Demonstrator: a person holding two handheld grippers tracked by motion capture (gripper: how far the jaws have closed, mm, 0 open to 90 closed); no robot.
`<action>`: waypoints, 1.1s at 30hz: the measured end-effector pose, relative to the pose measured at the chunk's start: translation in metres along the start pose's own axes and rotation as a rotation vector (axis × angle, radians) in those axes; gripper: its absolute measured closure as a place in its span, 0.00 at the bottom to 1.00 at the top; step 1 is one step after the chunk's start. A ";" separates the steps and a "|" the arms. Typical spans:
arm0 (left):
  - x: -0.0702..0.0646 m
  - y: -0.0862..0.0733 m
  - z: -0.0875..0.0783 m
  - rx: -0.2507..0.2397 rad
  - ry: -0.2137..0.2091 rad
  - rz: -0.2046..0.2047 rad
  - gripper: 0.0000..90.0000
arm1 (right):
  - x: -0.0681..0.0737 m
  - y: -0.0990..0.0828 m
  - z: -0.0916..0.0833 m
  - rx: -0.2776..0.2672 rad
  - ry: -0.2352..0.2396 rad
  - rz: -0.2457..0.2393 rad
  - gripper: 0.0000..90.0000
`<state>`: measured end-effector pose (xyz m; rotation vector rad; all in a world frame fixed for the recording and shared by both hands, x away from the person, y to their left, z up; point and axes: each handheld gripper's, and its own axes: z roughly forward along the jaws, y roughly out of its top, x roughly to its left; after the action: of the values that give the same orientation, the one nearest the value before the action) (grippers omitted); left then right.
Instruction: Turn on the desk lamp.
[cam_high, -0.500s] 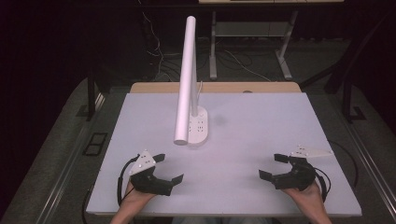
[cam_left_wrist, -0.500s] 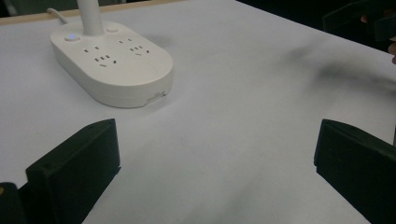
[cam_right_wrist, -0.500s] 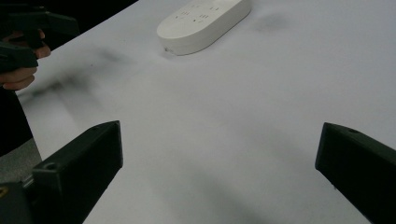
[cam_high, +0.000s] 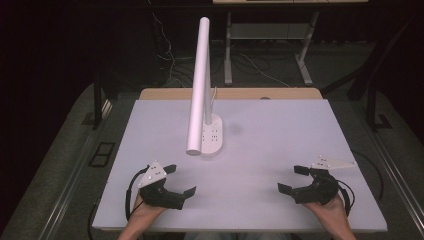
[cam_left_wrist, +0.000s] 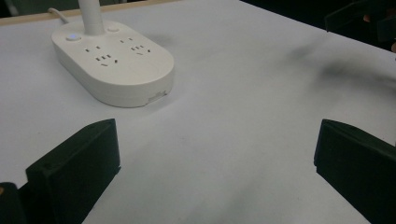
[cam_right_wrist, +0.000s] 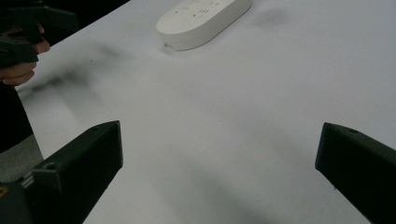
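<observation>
Both claws wait released and empty at the near edge of the counter (cam_high: 300, 125), left claw (cam_high: 181, 180) and right claw (cam_high: 290, 179) facing the white desk lamp (cam_high: 201, 85), whose socket base (cam_left_wrist: 116, 65) stands mid-counter, so I judge reaching in comes next.

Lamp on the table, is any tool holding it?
No. Both the left tool and right tool are open and empty, apart from the lamp.

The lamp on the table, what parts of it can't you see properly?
- Lamp pole: cut off by the top edge in the left gripper view.
- Its base: far end cut off by the top edge, right gripper view.
- Sockets: too small in the high view.
</observation>
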<state>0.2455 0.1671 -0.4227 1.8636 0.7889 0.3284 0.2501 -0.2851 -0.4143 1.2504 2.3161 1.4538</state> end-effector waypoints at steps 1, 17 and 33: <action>0.000 0.000 0.000 0.000 0.000 0.000 0.00 | 0.000 0.000 0.000 0.001 -0.002 -0.001 0.00; 0.000 0.000 0.001 0.006 0.003 0.006 0.00 | -0.003 -0.001 -0.001 0.010 -0.003 0.017 0.00; 0.000 -0.001 0.000 0.009 0.009 0.004 0.00 | -0.008 0.014 -0.002 0.031 -0.001 -0.005 0.00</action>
<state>0.2454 0.1674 -0.4235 1.8739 0.7943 0.3364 0.2624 -0.2895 -0.4051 1.2524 2.3477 1.4208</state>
